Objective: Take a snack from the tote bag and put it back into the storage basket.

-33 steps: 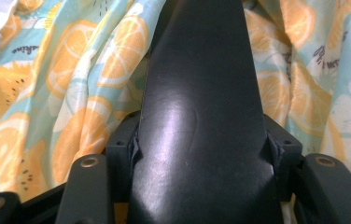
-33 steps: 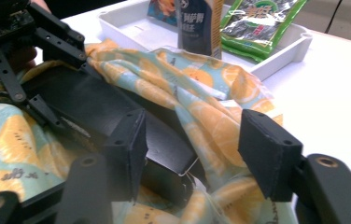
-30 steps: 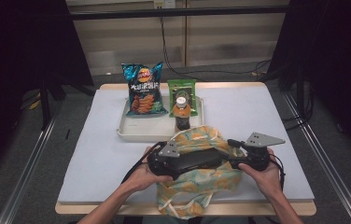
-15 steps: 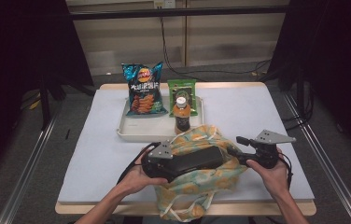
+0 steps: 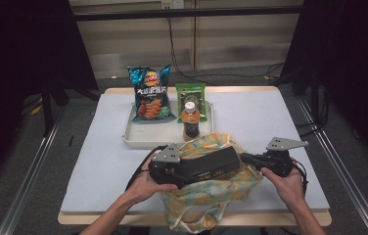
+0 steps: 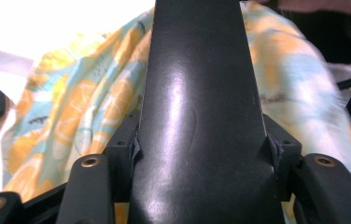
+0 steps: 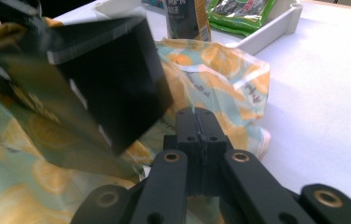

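Here's the wide white worktop [image 5: 280,127], and at its near edge slumps a fabric bag [image 5: 211,196] printed with orange slices, its handles trailing toward the person. Lying across the top of that bag is a long black box [image 5: 210,164], tilted with its far end slightly raised, and it's clamped in the left gripper [image 5: 168,169]: in the left gripper view the jaws sit partway open, one pad pressing each side of the box's glossy dark face [image 6: 201,116], with the bag's cloth spread out beyond it. Over on the other side, the right gripper [image 5: 250,159] points in at the bag's right edge, just beside the box's far end; its jaws have just been closing and now stand tight together [image 7: 200,122], and whether any cloth is pinched between them I can't tell — the fabric lies right at their tips. Further back sits a white tray [image 5: 138,139], carrying a blue crisp packet [image 5: 150,93] standing upright, a green snack packet [image 5: 192,95] behind, and a dark bottle [image 5: 190,122] with a white cap at the tray's near right corner, close to the bag's top edge.
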A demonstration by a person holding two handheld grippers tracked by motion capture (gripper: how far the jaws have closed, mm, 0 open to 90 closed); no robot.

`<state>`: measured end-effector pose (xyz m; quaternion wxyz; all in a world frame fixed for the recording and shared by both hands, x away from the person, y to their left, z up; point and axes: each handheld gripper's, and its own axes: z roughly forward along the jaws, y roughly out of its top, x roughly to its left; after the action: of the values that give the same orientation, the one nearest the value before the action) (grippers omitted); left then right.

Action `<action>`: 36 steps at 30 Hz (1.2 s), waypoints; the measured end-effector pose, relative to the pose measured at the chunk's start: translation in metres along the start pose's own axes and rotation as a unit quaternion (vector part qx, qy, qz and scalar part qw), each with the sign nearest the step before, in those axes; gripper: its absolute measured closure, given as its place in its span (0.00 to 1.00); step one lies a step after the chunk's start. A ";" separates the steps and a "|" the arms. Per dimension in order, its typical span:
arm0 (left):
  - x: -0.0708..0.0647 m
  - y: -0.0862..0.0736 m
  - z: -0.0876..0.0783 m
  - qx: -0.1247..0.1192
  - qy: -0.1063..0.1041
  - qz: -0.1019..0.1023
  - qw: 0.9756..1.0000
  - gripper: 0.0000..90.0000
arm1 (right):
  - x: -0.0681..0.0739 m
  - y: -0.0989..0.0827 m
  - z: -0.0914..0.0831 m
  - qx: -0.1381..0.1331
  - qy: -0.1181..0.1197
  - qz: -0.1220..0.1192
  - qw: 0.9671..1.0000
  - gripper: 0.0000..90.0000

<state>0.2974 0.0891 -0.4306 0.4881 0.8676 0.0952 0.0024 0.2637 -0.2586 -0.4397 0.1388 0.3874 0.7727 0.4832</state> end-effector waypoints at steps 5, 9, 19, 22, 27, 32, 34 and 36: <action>-0.001 0.008 0.002 -0.015 -0.004 -0.005 1.000 0.48 | 0.002 -0.005 -0.008 0.010 -0.007 -0.008 1.000 1.00; 0.000 0.012 0.005 -0.030 -0.009 -0.013 0.999 0.48 | 0.004 -0.017 -0.027 0.007 -0.024 -0.009 1.000 1.00; 0.001 0.026 0.015 -0.052 -0.014 -0.023 0.998 0.48 | 0.009 -0.028 -0.026 0.009 -0.015 -0.017 1.000 1.00; 0.001 0.029 0.019 -0.050 -0.011 -0.024 0.998 0.48 | 0.014 -0.022 -0.022 0.001 -0.007 -0.024 1.000 1.00; 0.002 0.032 0.017 -0.047 0.000 -0.024 0.999 0.48 | 0.015 -0.019 -0.028 -0.022 -0.009 -0.019 1.000 0.77; 0.011 0.031 0.017 -0.044 0.011 -0.032 0.998 0.48 | 0.024 -0.009 -0.042 -0.064 -0.002 -0.012 0.998 0.61; 0.014 0.030 0.019 -0.043 0.012 -0.034 0.998 0.48 | 0.033 -0.004 -0.042 -0.069 0.018 -0.013 0.997 0.58; 0.017 0.029 0.022 -0.035 0.018 -0.036 0.999 0.48 | 0.036 -0.003 -0.040 -0.071 0.027 -0.014 0.997 0.57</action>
<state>0.3205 0.0590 -0.4193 0.5160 0.8459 0.1351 0.0035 0.2149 -0.2587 -0.4167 0.1518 0.3531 0.7453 0.5448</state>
